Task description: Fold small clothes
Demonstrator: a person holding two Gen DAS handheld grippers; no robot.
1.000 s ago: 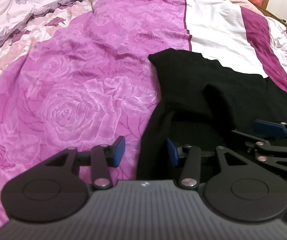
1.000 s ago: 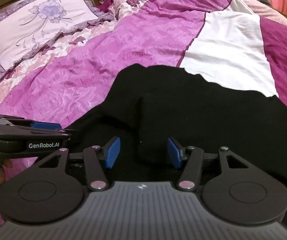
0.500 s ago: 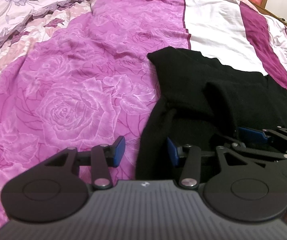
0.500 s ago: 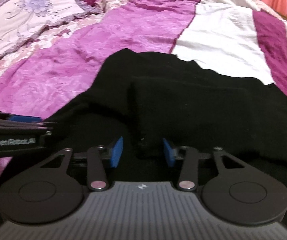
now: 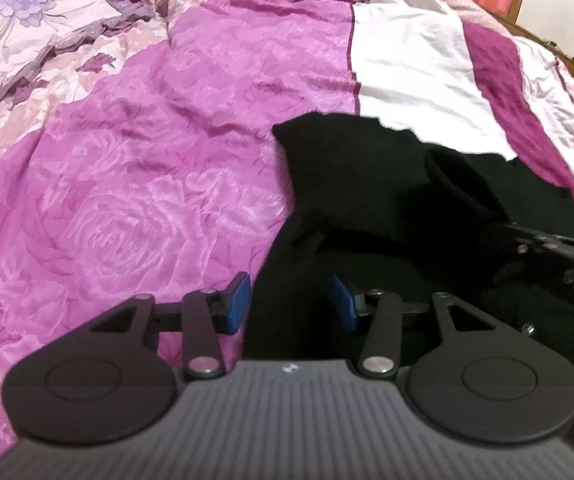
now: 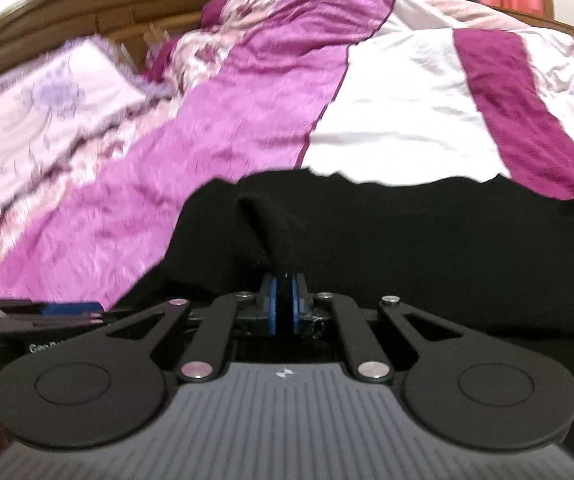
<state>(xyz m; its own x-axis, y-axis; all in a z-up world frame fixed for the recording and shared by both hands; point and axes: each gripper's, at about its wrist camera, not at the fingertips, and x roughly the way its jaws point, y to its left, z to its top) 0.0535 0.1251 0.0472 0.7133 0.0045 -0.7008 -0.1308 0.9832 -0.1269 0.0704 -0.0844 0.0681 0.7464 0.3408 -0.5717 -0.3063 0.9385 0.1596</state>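
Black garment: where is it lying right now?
The black garment lies on the purple rose-print bedspread, reaching its white panel. The right gripper pinches a fold; the open left gripper straddles its left edge.

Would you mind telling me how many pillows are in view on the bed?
1. A pale floral pillow lies at the head of the bed against the wooden headboard, left of the black garment. Others may lie outside the frame.

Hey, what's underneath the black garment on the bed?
The black garment lies on a bedspread of magenta rose-print and white panels, which shows all around it. Whatever sits directly beneath the cloth is covered. The right gripper pinches a raised fold.
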